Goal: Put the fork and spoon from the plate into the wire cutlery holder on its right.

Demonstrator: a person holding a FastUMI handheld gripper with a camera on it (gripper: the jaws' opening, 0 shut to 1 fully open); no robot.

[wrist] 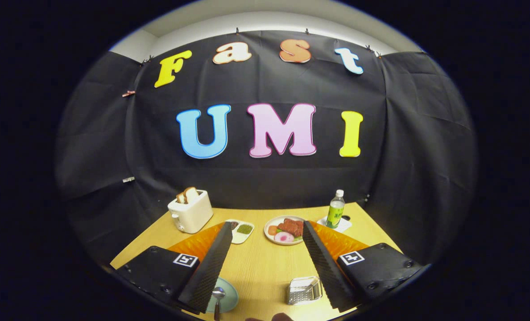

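Gripper view looks down over one wooden table, with the gripper held above it and its two fingers spread wide, nothing between them. One pale blue plate lies at about seven o'clock from the gap, just beside the left finger and partly hidden by it. One spoon rests on that plate, bowl upward; the fork cannot be made out. One wire cutlery holder sits at about five o'clock, to the right of the plate and just beside the right finger; whether anything lies in it cannot be told. Beyond the fingertips, at about one o'clock, is one round dish of food. At eleven o'clock lies one small white tray with two compartments. Farther at ten o'clock stands one white toaster with two slices of toast upright in it. One green bottle stands at two o'clock.
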